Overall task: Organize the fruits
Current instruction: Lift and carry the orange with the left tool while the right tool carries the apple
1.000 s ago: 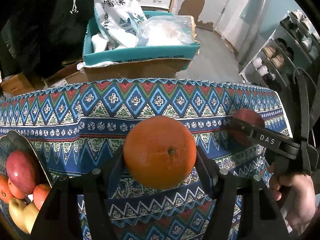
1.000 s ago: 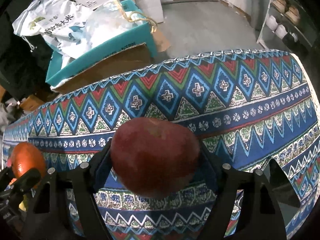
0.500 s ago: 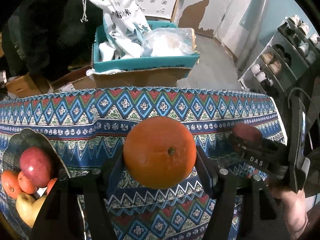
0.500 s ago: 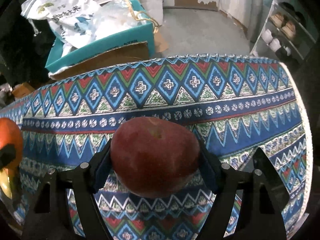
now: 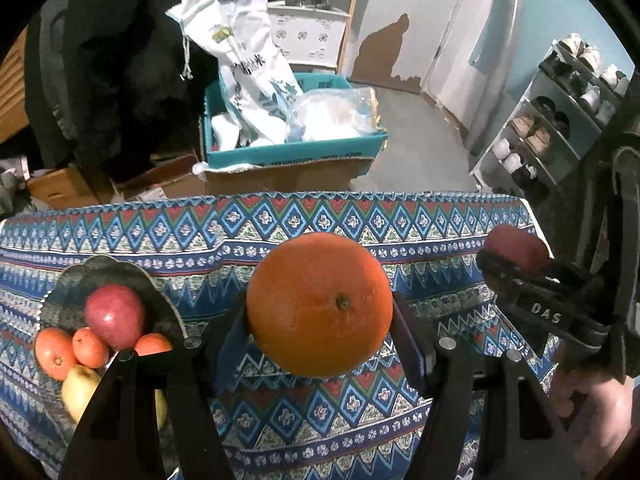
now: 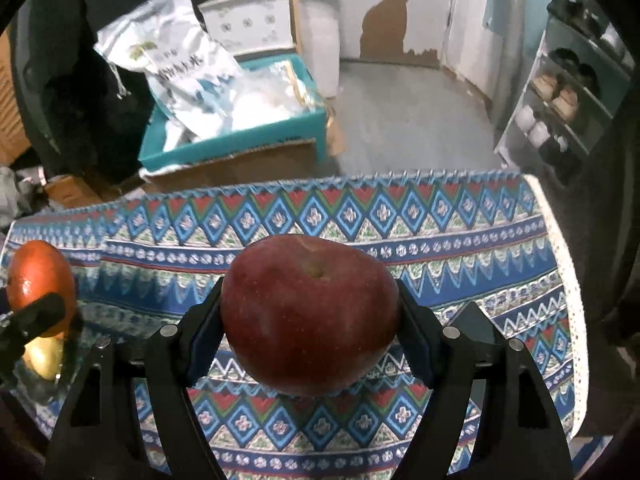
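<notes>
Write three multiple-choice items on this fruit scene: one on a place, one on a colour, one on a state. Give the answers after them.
1. Where does the dark dish of fruit sit in the left wrist view?
A. On the patterned cloth, at the left
B. In the teal box
C. On the shoe rack

2. What colour is the apple in the right tongs?
A. Green
B. Dark red
C. Yellow

3. How do the left tongs stand?
A. Open and empty
B. Closed on the orange
C. Shut on nothing

Answers:
1 A, the dish rests on the cloth at the left side, near its edge.
2 B, the fruit between the pads is deep red.
3 B, both pads press the orange's sides and it hangs clear above the cloth.
</notes>
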`<action>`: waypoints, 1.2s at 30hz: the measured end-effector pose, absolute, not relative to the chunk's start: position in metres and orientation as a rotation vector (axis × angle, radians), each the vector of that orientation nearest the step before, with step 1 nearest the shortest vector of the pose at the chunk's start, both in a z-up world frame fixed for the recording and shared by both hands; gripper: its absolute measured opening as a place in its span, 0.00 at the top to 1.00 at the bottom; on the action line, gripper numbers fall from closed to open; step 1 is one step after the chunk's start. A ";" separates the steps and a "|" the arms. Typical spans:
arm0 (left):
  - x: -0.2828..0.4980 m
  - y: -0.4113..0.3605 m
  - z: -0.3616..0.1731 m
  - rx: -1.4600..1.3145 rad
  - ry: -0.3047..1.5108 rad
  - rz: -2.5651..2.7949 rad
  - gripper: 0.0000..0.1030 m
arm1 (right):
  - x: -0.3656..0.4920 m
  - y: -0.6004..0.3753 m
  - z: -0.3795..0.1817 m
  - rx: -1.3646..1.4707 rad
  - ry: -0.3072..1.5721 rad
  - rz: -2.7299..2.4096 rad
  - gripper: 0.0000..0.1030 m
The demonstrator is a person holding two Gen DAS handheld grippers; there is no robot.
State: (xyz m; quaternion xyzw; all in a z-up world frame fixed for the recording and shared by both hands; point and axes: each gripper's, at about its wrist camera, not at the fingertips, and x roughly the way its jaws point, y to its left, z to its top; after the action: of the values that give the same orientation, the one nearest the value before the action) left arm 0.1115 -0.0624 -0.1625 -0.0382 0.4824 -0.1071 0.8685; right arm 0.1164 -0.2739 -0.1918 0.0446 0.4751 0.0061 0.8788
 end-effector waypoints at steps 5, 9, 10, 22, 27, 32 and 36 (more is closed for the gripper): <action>0.099 -0.057 -0.146 -0.069 0.975 -0.205 0.34 | 0.101 -0.266 -0.165 0.049 0.937 0.019 0.26; 0.088 -0.053 -0.134 -0.069 0.956 -0.198 0.34 | 0.089 -0.262 -0.148 0.040 0.903 0.031 0.26; 0.086 -0.052 -0.130 -0.071 0.950 -0.198 0.34 | 0.086 -0.261 -0.142 0.035 0.891 0.035 0.26; 0.054 -0.039 -0.092 -0.068 0.865 -0.185 0.34 | 0.050 -0.252 -0.089 0.006 0.759 0.071 0.25; 0.045 -0.029 -0.082 -0.075 0.843 -0.169 0.34 | 0.040 -0.243 -0.073 -0.013 0.718 0.086 0.25; 0.039 -0.015 -0.076 -0.090 0.832 -0.149 0.34 | 0.034 -0.231 -0.059 -0.016 0.688 0.116 0.26; 0.035 -0.001 -0.072 -0.101 0.819 -0.128 0.34 | 0.033 -0.219 -0.051 -0.020 0.670 0.142 0.25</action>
State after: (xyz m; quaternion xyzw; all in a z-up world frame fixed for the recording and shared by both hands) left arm 0.0353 -0.0009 -0.0716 -0.0490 0.3977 -0.0621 0.9141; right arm 0.0333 -0.2189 -0.0508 -0.0098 0.3287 0.0695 0.9418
